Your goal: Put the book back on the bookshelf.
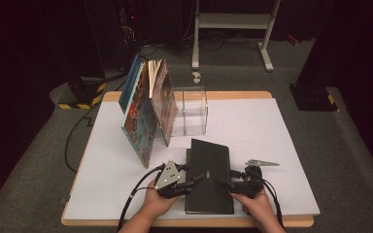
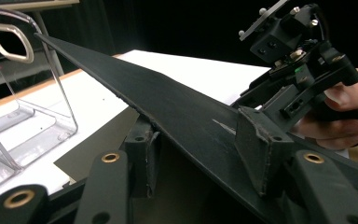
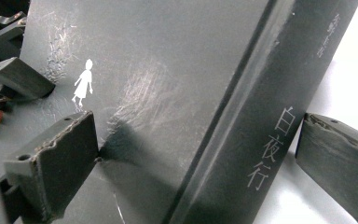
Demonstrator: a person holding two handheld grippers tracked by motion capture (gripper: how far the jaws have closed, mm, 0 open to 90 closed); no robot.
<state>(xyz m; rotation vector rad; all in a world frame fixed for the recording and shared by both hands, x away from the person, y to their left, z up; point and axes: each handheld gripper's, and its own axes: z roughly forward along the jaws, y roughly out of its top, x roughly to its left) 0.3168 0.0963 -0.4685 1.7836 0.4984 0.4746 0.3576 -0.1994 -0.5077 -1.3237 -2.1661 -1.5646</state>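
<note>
Grippers are set at opposite edges of the black hardcover book (image 1: 209,174) near the table's front edge: the left gripper (image 1: 198,178) is clamped on its lifted front cover, while the right gripper (image 1: 223,182) straddles the spine, jaws apart, one pad (image 3: 58,161) resting on the cover, apparently steadying it. Farther back, a clear acrylic bookend (image 1: 190,111) props leaning illustrated books (image 1: 145,107), likely the shelving spot.

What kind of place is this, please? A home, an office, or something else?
Probably a lab or recording studio: dark curtains surround a white-topped table, cables trail over grey carpet, and hazard-striped stand bases sit beside it.
</note>
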